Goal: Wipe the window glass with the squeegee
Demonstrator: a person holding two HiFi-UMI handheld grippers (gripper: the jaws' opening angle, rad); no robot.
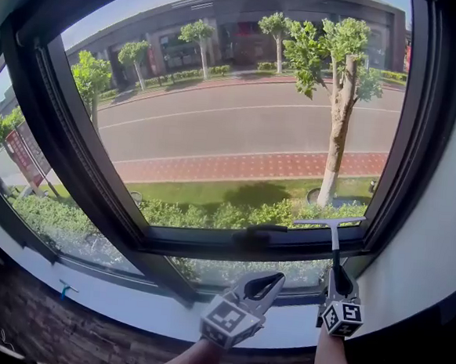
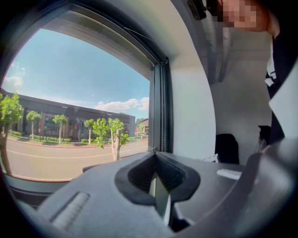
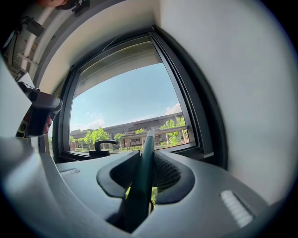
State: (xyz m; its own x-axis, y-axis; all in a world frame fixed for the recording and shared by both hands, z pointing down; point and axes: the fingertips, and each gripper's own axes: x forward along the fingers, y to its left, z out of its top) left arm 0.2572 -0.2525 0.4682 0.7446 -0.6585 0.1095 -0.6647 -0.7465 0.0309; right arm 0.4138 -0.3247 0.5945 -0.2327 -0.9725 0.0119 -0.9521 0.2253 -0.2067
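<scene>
1. Left gripper (image 1: 270,281), lower centre of head view: jaws pressed together, empty.
2. Right gripper (image 1: 335,281), lower right: clenched on upright squeegee (image 1: 334,244) handle.
3. Squeegee blade level, before lower right of window glass (image 1: 240,123), right of window handle (image 1: 259,230).

Left tongs (image 1: 270,280) closed, empty; right tongs (image 1: 336,276) clamping squeegee (image 1: 334,239).

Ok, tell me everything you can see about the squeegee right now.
The squeegee is T-shaped: a slim dark handle, standing nearly upright, topped by a narrow pale blade. The right gripper is shut on the lower end of the handle. The blade lies level across the lower right corner of the window glass, just above the dark frame. Whether it presses on the glass can't be told.
</scene>
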